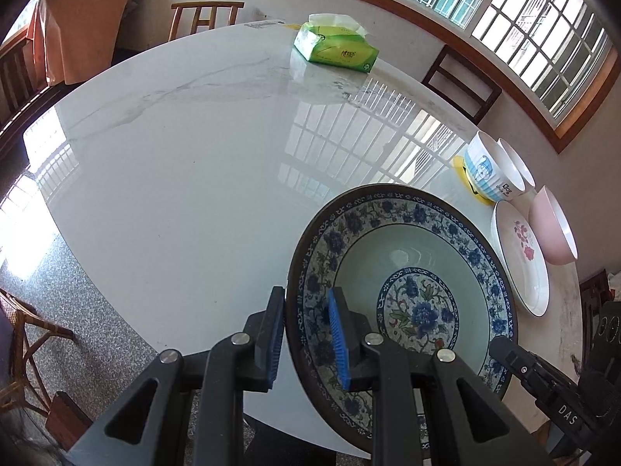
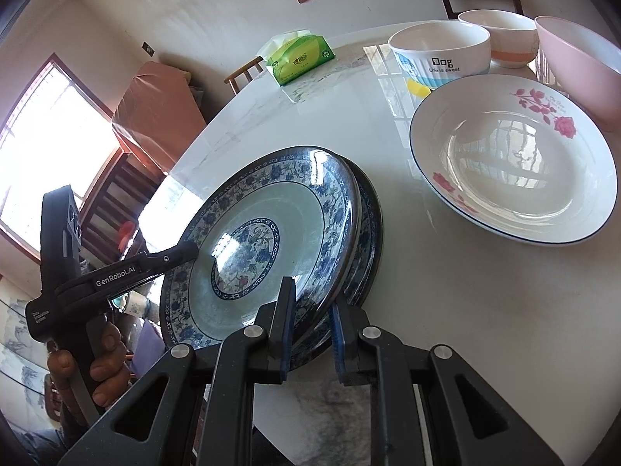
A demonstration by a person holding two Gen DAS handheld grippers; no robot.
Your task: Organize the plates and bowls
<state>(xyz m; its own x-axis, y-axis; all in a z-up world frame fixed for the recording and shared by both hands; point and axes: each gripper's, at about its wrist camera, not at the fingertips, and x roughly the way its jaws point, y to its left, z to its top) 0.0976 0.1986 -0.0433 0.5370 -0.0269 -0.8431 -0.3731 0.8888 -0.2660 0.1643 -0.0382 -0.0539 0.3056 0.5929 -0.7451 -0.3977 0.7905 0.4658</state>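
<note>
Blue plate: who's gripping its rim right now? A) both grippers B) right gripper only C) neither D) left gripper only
A: the left gripper clamps the blue plate at its rim in the left wrist view, and the right gripper pinches the rim on the other side in the right wrist view.

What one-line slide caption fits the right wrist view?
Both grippers clamp the top blue plate tilted over a second one, beside the rose plate.

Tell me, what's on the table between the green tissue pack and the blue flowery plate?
Nothing: in the left wrist view, only bare shiny table stretches between the tissue pack and the blue plate.
</note>
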